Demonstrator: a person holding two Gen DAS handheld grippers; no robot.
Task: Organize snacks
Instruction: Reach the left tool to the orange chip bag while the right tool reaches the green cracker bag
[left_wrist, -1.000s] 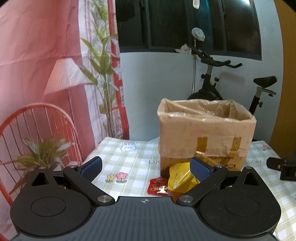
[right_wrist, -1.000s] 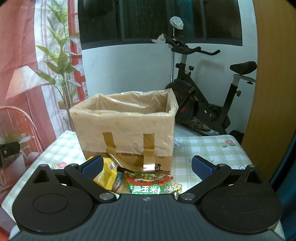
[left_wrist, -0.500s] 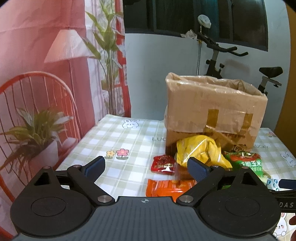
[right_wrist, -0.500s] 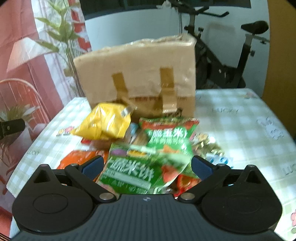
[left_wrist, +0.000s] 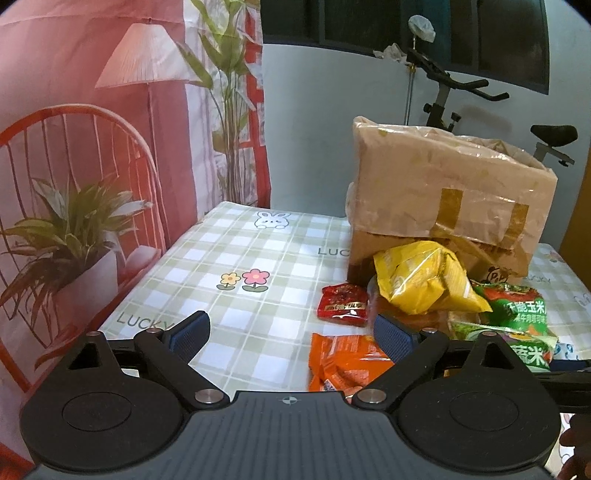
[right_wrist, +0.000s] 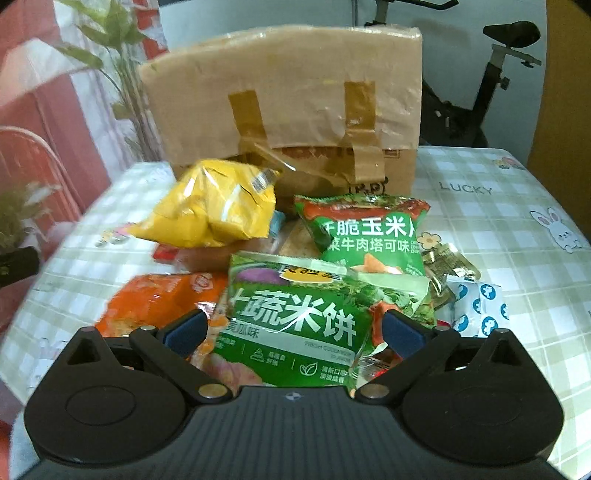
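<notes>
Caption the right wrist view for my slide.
Open right tongs straddle a green rice-cracker bag atop the snack pile before the taped cardboard box.

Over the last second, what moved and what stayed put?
Both tongs tipped down toward the snack pile. The right tongs closed in over the green rice cracker bag, open around it, not gripping. The left tongs hover open. The cardboard box and yellow bag stayed put.

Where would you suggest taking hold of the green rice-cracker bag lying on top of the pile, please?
Probably by its crimped top seal. The green rice-cracker bag lies face up, nearest the right tongs, which are open and straddle it. The puffy middle would likely slip or crush, so come from above and pinch the flat seal edge facing the cardboard box.
</notes>
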